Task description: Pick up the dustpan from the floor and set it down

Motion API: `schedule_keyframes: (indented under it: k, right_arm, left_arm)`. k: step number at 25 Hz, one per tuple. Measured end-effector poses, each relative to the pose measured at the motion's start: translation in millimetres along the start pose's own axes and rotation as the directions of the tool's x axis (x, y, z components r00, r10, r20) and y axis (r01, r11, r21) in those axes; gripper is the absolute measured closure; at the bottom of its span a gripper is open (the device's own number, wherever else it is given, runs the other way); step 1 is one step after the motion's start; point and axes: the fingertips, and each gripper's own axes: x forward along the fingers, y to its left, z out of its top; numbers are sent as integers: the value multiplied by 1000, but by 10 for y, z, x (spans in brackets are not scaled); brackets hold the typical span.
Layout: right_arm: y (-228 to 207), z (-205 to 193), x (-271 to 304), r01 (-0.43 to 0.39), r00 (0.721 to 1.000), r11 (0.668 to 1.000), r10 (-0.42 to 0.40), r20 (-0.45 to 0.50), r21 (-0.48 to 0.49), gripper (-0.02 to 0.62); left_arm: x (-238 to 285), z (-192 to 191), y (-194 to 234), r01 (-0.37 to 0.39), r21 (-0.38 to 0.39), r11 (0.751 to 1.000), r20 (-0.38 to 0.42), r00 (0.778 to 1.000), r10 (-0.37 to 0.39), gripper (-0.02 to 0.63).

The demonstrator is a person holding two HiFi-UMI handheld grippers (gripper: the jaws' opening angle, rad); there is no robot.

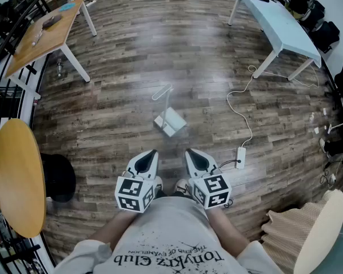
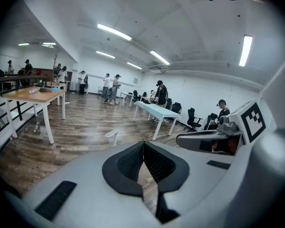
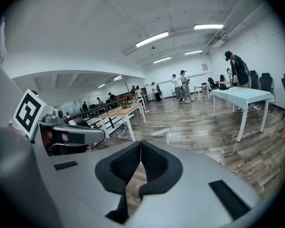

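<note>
Left gripper [image 1: 154, 152] clenched, pads meeting along one seam, nothing between them. Right gripper [image 1: 188, 152] likewise clenched and empty. Both held side by side, close but apart, tilted down toward the wooden floor [image 1: 131, 56], touching nothing. Ahead of both tips, well apart from them and roughly on the line between the two: the dustpan [image 1: 170, 122], on the floor, white, a small boxy pan with a long pale handle slanting away. Contents of the pan not readable. Off to the right gripper's right, a white power strip [image 1: 240, 154] with its cable.
</note>
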Motion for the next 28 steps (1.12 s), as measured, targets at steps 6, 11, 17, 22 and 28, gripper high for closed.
schedule_keyframes:
  k: [6,11,17,22,28]
  right_arm:
    - [-2,-36,-67,5,1000,1000,-5,-6,1,571]
    - [70,-68,-39,-5,1000,1000,5,-17,-2,571]
    - [194,-5,-50,-11,999,1000,10,46,15,569]
    - [329,24,22,-6,999,1000,6,36,-8,569]
    - [433,-6,107,30,999,999,-30,21,13,569]
  left_arm:
    - [-29,-20,-65,6,3,1000,-3,1000,-6,583]
    - [-56,-35,-29,10,1,1000,-6,1000,-10,582]
    - [-130,-73,-1,24,4,1000,-16,1000,-24,583]
    - [-172,-63,66,47,13,999,-26,999,-47,583]
    - [-248,-27,196,89,64,994,-28,996,-87,583]
